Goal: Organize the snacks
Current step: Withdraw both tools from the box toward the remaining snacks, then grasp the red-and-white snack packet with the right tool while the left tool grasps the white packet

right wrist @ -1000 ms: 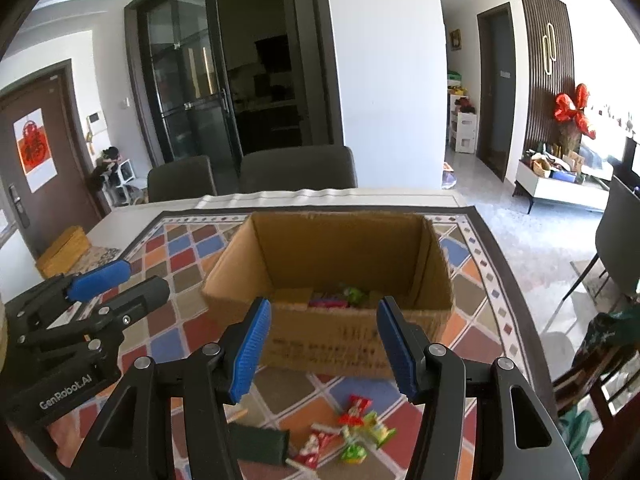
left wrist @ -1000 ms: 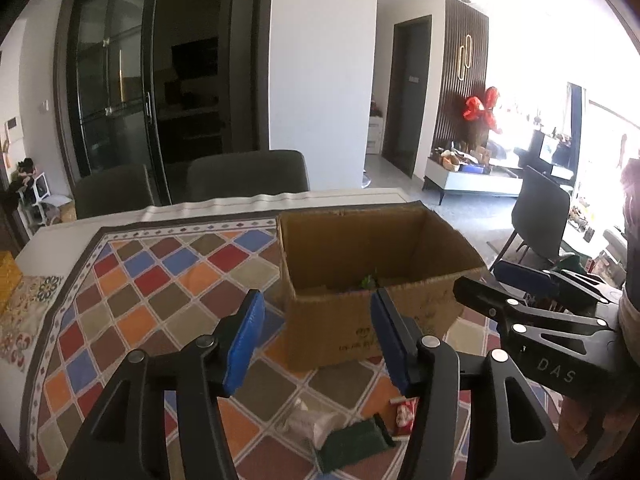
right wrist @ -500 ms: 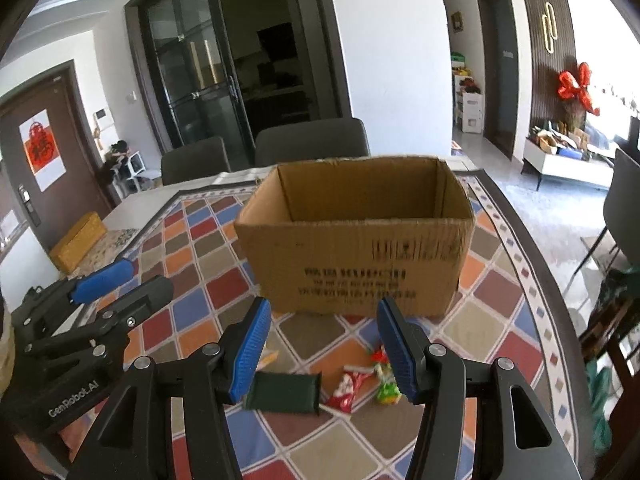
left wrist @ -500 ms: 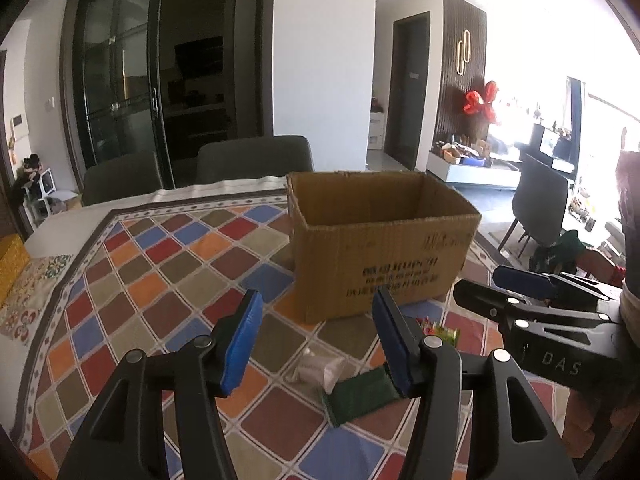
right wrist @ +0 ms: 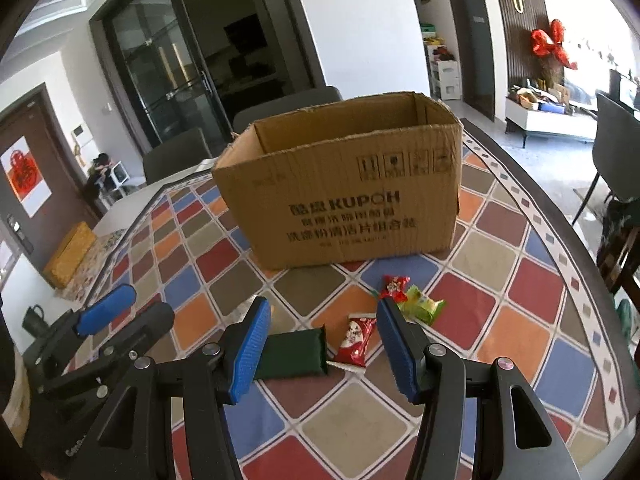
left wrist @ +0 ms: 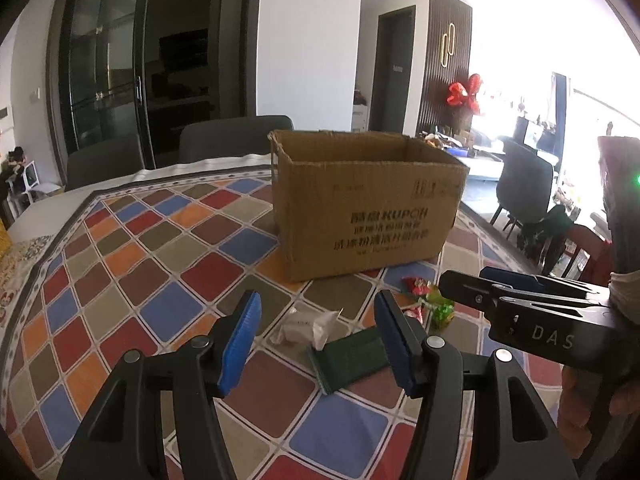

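Both grippers have sunk toward the snacks; the cardboard box (right wrist: 344, 188) now shows its printed side, not its inside.
Left gripper (left wrist: 316, 340), jaws apart and just widening, frames a crinkled white wrapper (left wrist: 306, 326); right gripper (right wrist: 322, 350), jaws apart and empty, frames a flat green packet (right wrist: 294, 350) and glossy red sachet (right wrist: 356, 338) on the checkered tablecloth (right wrist: 468, 304).

Both grippers have descended toward the checkered tablecloth. The open brown cardboard box (right wrist: 340, 196), previously seen from above with snacks visible inside, now presents only its printed front wall. The left gripper (left wrist: 316, 344), jaws empty and slightly wider, frames the white crumpled packet (left wrist: 306, 326). The right gripper (right wrist: 320, 350), opening unchanged, frames the red snack packet (right wrist: 354, 338).
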The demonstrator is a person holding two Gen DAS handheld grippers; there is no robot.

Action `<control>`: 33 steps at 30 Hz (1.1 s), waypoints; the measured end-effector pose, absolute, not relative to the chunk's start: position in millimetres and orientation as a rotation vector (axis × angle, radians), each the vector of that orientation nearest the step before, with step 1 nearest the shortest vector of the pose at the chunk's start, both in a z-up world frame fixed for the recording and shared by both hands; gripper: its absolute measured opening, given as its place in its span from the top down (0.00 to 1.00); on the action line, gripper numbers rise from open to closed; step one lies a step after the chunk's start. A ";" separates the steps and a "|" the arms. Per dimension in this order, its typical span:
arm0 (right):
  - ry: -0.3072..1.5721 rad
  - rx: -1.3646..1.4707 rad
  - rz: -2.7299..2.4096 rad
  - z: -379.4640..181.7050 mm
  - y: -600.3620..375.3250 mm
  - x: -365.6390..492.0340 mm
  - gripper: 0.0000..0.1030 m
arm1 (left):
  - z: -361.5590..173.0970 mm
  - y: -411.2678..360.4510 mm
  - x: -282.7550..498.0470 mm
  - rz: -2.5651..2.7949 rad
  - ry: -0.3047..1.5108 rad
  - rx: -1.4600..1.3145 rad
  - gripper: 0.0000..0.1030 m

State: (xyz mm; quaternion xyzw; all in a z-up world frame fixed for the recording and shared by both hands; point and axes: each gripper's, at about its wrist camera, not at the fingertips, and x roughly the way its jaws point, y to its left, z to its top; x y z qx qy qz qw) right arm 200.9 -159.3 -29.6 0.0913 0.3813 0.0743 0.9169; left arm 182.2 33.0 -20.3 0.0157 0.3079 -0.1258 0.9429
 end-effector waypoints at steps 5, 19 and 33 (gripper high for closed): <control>0.819 0.200 0.154 -44.7 -157.2 203.8 0.45 | -36.9 31.2 183.3 -0.260 0.636 0.060 0.43; 0.908 0.192 0.127 -85.8 -153.0 224.6 0.45 | -77.4 20.6 208.1 -0.281 0.687 0.136 0.43; 0.952 0.184 0.096 -112.0 -153.9 243.2 0.48 | -101.5 19.5 238.7 -0.284 0.745 0.116 0.43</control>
